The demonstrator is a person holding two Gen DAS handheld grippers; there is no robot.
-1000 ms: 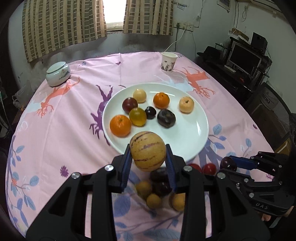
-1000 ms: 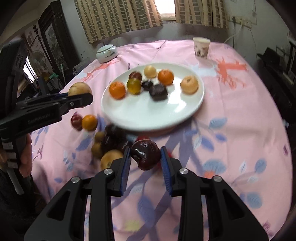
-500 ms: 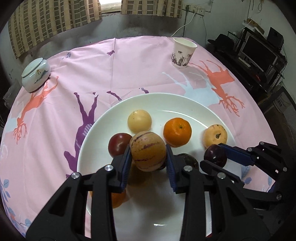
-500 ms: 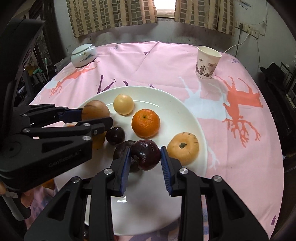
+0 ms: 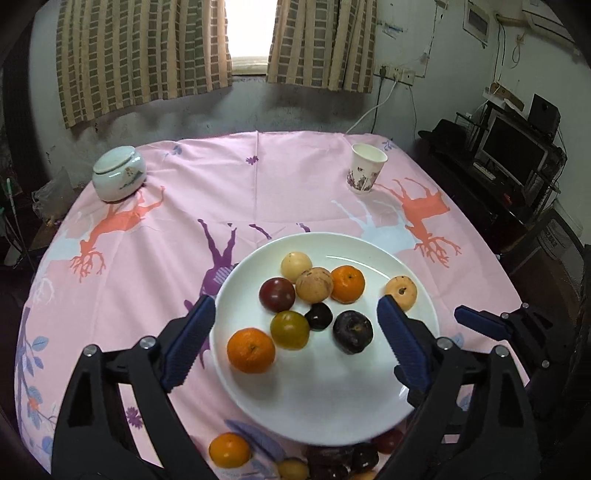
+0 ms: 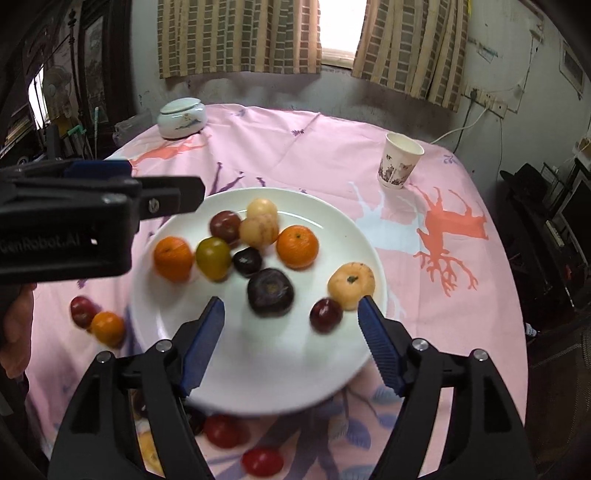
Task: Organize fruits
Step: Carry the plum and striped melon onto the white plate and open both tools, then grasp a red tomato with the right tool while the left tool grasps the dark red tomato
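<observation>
White plate (image 5: pixel 325 402) of fruit, both grippers' fingers apart, loose fruit (image 5: pixel 229 449) at near rim partly hidden, blurred.

Left wrist view: from above the near table edge, looking down and forward across the plate (image 5: pixel 413 391) toward the curtained window (image 5: pixel 249 33). Right wrist view: lower, nearer, from the right, angled leftward. Shared: plate (image 6: pixel 280 380), cup (image 5: pixel 365 168), jar (image 6: pixel 181 118), window.
</observation>
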